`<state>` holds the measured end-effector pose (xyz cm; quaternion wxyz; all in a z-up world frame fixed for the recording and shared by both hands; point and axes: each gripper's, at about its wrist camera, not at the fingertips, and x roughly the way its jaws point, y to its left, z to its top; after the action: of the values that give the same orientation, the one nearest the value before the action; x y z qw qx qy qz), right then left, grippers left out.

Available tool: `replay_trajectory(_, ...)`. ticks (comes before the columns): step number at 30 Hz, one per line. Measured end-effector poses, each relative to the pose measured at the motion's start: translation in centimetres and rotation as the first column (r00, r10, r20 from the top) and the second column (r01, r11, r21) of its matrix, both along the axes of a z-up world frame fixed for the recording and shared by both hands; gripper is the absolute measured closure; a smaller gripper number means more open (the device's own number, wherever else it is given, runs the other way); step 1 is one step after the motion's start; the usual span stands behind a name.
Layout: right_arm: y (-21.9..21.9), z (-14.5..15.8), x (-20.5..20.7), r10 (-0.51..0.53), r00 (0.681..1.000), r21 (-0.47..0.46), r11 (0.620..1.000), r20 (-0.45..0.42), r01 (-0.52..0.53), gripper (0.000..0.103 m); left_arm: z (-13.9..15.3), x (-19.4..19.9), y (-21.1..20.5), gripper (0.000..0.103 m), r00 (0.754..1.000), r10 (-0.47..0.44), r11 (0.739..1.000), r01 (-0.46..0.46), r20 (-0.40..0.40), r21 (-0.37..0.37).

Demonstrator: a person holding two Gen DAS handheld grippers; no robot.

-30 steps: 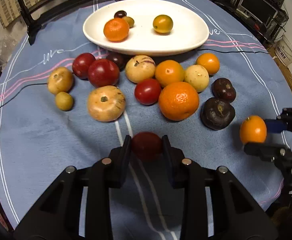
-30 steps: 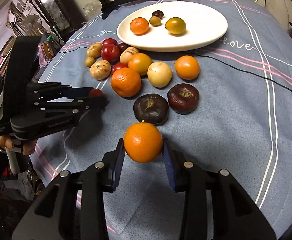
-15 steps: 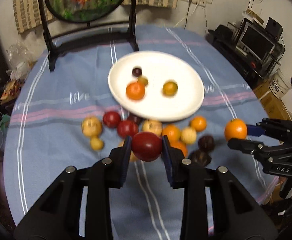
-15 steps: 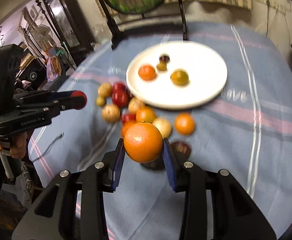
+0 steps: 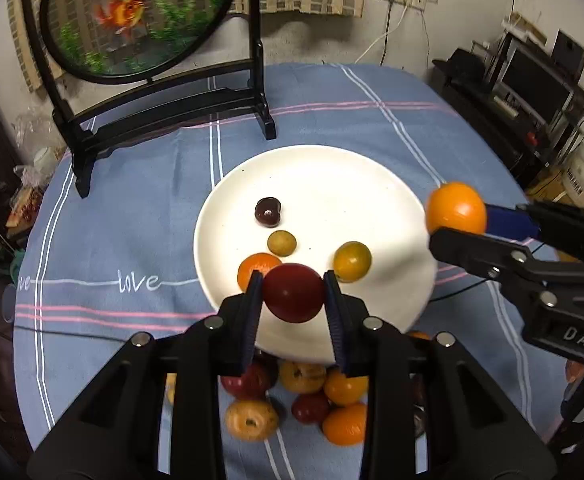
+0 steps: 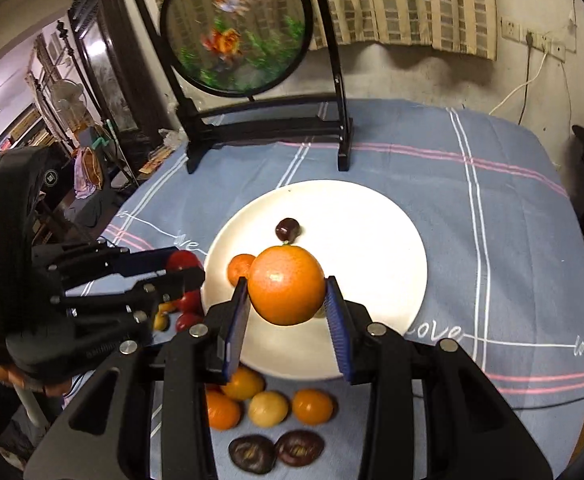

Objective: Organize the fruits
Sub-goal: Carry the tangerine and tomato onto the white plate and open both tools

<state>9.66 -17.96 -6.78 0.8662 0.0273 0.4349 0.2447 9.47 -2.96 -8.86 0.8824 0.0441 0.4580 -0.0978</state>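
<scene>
The left gripper (image 5: 293, 299) is closed on a round dark-red fruit (image 5: 293, 298), its blue-padded jaws pressing both sides, the fruit held above the near edge of the round white plate (image 5: 332, 184). The right gripper (image 6: 287, 292) is likewise clamped on a round orange citrus fruit (image 6: 287, 285), carried above the plate's near half. On the plate lie a small dark purple fruit (image 5: 268, 211), a small olive-green fruit (image 5: 281, 243), a yellow-green round fruit (image 5: 352, 261) and a small orange fruit (image 5: 254, 266), all apart from each other. The plate rests on a blue tablecloth with white and pink stripes (image 5: 132, 216). Nearer the cameras, off the plate, a loose cluster of red, orange, tan and dark purple fruits (image 6: 268, 408) lies on the cloth. Beyond the plate stands a round goldfish panel in a black stand (image 5: 140, 16).
</scene>
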Motion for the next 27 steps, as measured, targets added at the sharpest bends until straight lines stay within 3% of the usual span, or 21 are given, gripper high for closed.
replay_trajectory(12, 0.7, -4.7, 6.0, -0.032, 0.995, -0.048, 0.998, -0.098, 0.027, 0.065, -3.0, 3.4, -1.2, 0.073, 1.0, 0.001, 0.998, 0.001, -0.028, 0.063)
replay_trajectory(20, 1.2, -5.4, 8.0, -0.025, 0.992, -0.057, 0.998, -0.12, 0.018, 0.065, -3.8, 4.0, -1.6, 0.073, 0.999, -0.011, 0.997, 0.013, -0.031, 0.079)
replay_trajectory(23, 1.6, -6.1, 8.7, -0.004, 0.986, -0.065, 0.998, -0.167, -0.007, 0.063, -4.1, 3.9, -2.2, 0.071, 0.998, -0.044, 0.995, 0.047, -0.043, 0.089)
replay_trajectory(24, 1.8, -6.3, 8.8, -0.004, 0.985, -0.079, 0.997, -0.171, -0.01, 0.061, -4.2, 4.0, -2.2, 0.066, 0.998, -0.038, 0.995, 0.042, -0.048, 0.088)
replay_trajectory(25, 1.9, -6.5, 8.9, 0.0, 0.983, -0.077, 0.997, -0.185, -0.015, 0.058, -4.3, 4.0, -2.1, 0.051, 0.998, -0.035, 0.996, 0.039, -0.054, 0.081)
replay_trajectory(26, 1.8, -6.6, 9.0, -0.001, 0.98, -0.069, 0.998, -0.197, -0.013, 0.04, -4.3, 4.0, -2.0, 0.043, 0.999, -0.023, 0.996, 0.027, -0.05, 0.08)
replay_trajectory(27, 1.7, -6.5, 9.1, -0.016, 0.98, -0.075, 0.997, -0.197, 0.001, 0.036, -4.2, 3.9, -1.9, 0.036, 0.999, -0.015, 0.996, 0.018, -0.04, 0.085)
